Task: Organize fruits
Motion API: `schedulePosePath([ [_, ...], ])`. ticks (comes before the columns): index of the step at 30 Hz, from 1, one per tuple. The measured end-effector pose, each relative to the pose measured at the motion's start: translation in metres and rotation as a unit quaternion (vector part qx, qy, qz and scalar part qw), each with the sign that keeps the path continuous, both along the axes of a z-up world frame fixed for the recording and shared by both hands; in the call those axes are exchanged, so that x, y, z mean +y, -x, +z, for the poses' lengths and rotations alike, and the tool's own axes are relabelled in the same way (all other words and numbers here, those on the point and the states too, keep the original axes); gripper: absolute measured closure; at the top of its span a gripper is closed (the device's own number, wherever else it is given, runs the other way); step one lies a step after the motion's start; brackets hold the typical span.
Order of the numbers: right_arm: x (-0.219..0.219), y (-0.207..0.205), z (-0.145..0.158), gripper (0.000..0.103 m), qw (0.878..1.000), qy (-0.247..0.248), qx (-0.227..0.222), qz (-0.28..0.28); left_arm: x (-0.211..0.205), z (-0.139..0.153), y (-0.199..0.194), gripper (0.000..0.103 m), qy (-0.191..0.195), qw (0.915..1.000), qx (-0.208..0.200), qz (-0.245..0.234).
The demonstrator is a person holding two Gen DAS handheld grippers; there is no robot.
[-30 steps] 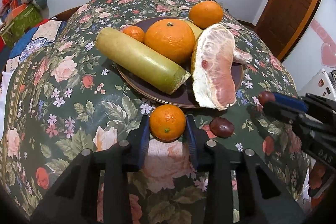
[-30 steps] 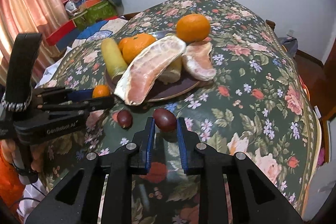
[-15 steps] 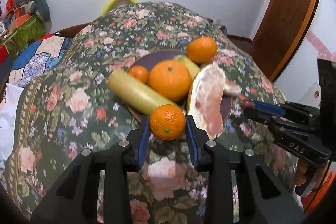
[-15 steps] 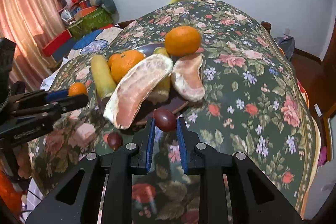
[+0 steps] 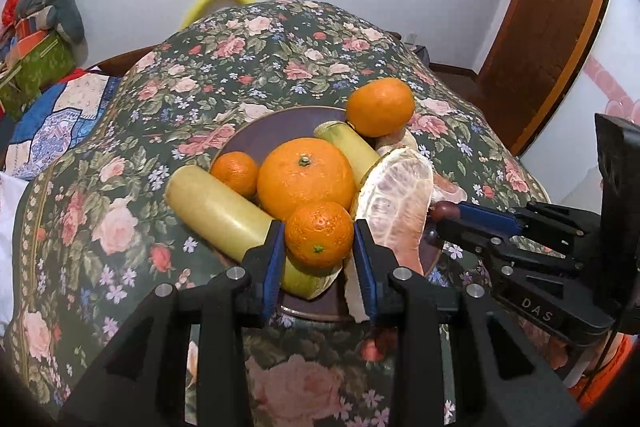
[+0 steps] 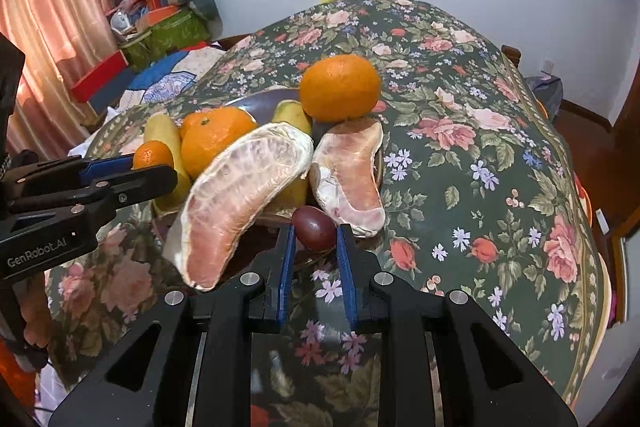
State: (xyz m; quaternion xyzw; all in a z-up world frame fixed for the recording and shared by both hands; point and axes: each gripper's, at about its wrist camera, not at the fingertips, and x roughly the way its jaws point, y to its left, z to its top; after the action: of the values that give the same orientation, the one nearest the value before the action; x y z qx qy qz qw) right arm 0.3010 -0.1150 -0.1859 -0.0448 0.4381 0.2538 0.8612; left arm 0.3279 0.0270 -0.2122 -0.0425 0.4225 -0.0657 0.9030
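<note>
Two tongs are at work over the flower-patterned counter [image 5: 280, 59]. The left tongs [image 5: 319, 247] are clamped on a small mandarin [image 5: 319, 239], held just above the near edge of the dark plate [image 5: 260, 135], its green stem scar turned toward the camera. The right tongs [image 6: 315, 241] are clamped on a dark red oval fruit [image 6: 315, 228], its long axis lying roughly across the fingers, poised at the plate's near rim between the two pomelo pieces. Counting citrus: four orange fruits in all, namely the held mandarin, one large orange [image 5: 306, 177] with its stem up, a small one [image 5: 235, 173] behind the long yellow-green fruit [image 5: 216, 213], and a medium one [image 5: 380, 106] perched at the back. There are two long yellow-green fruits; the nearer lies diagonally, its cut end toward the near rim, and the second [image 5: 350, 149] points toward the back. Two peeled pomelo segments are visible: the large one [image 6: 244, 199] runs from the plate centre out over the near rim, the smaller [image 6: 352, 173] lies beside it on the right. The left tongs' body reads "GenRobot.AI" [image 6: 38, 253] in the right wrist view; the right tongs' body shows "DAS" [image 5: 536, 309] in the left wrist view.
</note>
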Motion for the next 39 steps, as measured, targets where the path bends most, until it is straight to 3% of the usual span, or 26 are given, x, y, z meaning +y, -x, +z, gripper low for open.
schedulePosePath([
  [15, 0.004, 0.0, -0.006, 0.08, 1.0, 0.0, 0.011, 0.013, -0.007, -0.004, -0.009, 0.068, 0.0, 1.0, 0.004, -0.007],
  [17, 0.003, 0.0, -0.004, 0.073, 1.0, -0.006, 0.013, 0.013, -0.007, -0.003, -0.009, 0.066, -0.001, 1.0, 0.006, -0.006],
  [20, 0.003, 0.004, 0.0, 0.065, 1.0, -0.011, 0.009, 0.011, -0.008, -0.001, -0.007, 0.054, -0.003, 1.0, 0.004, -0.005],
  [23, 0.003, 0.009, 0.006, 0.065, 1.0, -0.014, 0.002, 0.015, -0.01, 0.002, -0.002, 0.051, -0.018, 0.9998, -0.004, -0.002],
  [29, 0.005, 0.023, 0.015, 0.065, 0.999, -0.022, -0.004, 0.028, -0.001, 0.008, 0.012, 0.051, -0.01, 0.9999, -0.005, 0.007],
  [39, 0.028, 0.051, 0.005, 0.065, 0.997, -0.018, 0.022, 0.065, 0.028, 0.007, 0.053, 0.045, -0.007, 0.9995, 0.003, 0.03],
])
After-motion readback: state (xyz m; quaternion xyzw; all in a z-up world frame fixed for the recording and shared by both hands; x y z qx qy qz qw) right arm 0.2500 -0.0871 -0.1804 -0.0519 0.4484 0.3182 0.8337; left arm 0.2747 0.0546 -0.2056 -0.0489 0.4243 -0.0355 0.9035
